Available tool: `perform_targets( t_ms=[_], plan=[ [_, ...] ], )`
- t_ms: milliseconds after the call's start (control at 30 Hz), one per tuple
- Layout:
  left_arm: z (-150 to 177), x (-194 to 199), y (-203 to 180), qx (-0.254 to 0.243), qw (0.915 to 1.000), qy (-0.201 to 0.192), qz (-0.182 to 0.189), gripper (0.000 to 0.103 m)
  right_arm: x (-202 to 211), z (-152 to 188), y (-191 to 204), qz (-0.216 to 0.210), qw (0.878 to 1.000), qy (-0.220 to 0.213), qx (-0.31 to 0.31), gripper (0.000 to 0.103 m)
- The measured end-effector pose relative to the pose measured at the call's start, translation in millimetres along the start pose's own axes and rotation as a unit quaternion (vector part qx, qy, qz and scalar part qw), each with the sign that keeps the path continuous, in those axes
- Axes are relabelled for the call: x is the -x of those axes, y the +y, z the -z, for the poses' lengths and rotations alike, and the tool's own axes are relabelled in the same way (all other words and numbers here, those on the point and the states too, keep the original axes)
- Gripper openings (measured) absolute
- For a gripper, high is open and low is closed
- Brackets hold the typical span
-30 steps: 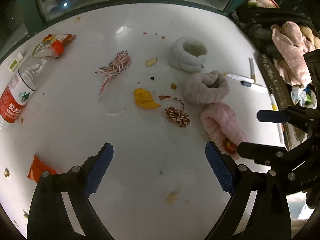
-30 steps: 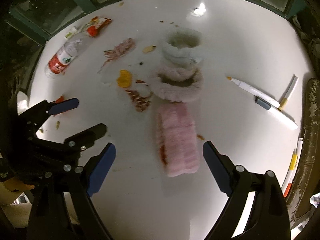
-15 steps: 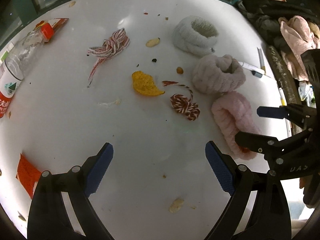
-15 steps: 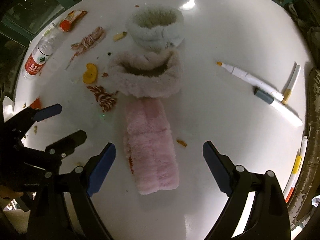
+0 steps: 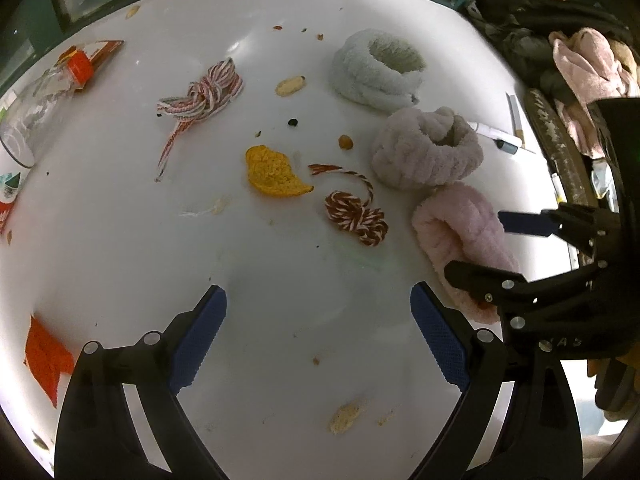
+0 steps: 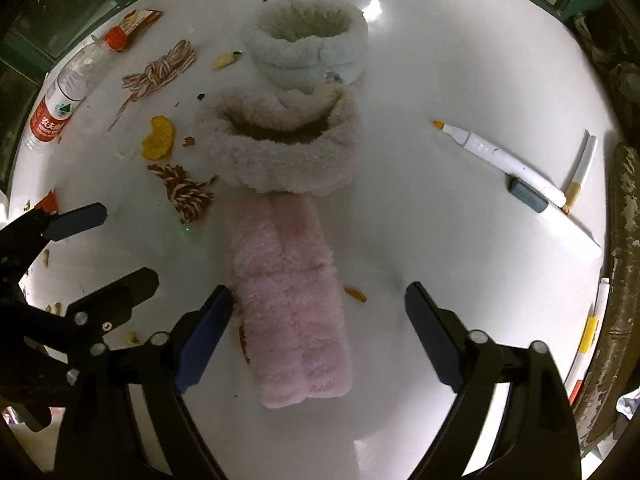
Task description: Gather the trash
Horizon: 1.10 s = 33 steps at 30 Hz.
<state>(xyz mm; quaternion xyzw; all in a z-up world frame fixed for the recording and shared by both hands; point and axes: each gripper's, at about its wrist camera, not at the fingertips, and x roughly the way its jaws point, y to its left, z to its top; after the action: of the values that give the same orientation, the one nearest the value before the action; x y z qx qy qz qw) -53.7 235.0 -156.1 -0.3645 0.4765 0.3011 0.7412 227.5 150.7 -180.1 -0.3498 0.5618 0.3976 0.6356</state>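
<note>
Your right hand-held gripper point(image 6: 318, 310) hangs low over the glossy white surface point(image 6: 440, 80), pointing almost straight down, with the flat pink fluffy headband point(image 6: 290, 300) between its jaws. The jaws have just been closing, yet they are wide apart: the left pad sits at the band's edge and the right pad is well clear of it, so nothing is gripped.

Your left hand-held gripper point(image 5: 318, 332) is wide open and empty over a bare patch just left of that pink headband.

Judged from how things lie, almost none of the collecting is done. Taking the pink headband as your landmark:
- touching its far end sits the beige fluffy ring headband point(image 6: 280, 144), and beyond that the pale grey fluffy ring headband point(image 6: 306, 52);
- just left lies the small red-and-white twisted string bundle point(image 5: 356, 216), then the yellow crumpled scrap point(image 5: 272, 172);
- further left are the larger red-and-white cord knot point(image 5: 204, 94), the clear plastic water bottle with a red label point(image 6: 60, 100) and an orange wrapper scrap point(image 5: 46, 354);
- a small orange crumb point(image 6: 355, 294) lies just right of it;
- well to the right rest white marker pens point(image 6: 508, 164).

Crumbs dot the surface everywhere.
</note>
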Motion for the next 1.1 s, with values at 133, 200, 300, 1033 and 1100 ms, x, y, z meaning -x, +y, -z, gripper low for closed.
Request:
perform_targets(
  t_ms=[133,200,300,1033,1100],
  plan=[
    [-1.8,-1.8,3.1,0.011,0.9993,0.001,0.035,0.090,0.7,-0.5,-4.1,-0.025,1.000,-0.002,-0.011,0.076],
    [-2.6,-1.4,2.0,0.008,0.9991,-0.005,0.041,0.090,2.3,-0.4,-6.8,-0.032,0.999,-0.007,-0.011,0.074],
    [-4.5,-3.1,-1.9,-0.002,0.9995,-0.008,0.031,0.090,3.4,0.3,-3.6,-0.022,1.000,-0.013,0.003,0.070],
    [2.5,18.9,-12.2,-0.011,0.9992,-0.015,0.035,0.090,44.8,26.0,-2.2,-0.151,0.987,-0.054,-0.010,0.034],
    [6.2,22.4,-13.8,-0.015,0.9992,-0.017,0.031,0.090,41.9,26.6,0.2,-0.136,0.990,-0.046,-0.012,0.034]
  ],
)
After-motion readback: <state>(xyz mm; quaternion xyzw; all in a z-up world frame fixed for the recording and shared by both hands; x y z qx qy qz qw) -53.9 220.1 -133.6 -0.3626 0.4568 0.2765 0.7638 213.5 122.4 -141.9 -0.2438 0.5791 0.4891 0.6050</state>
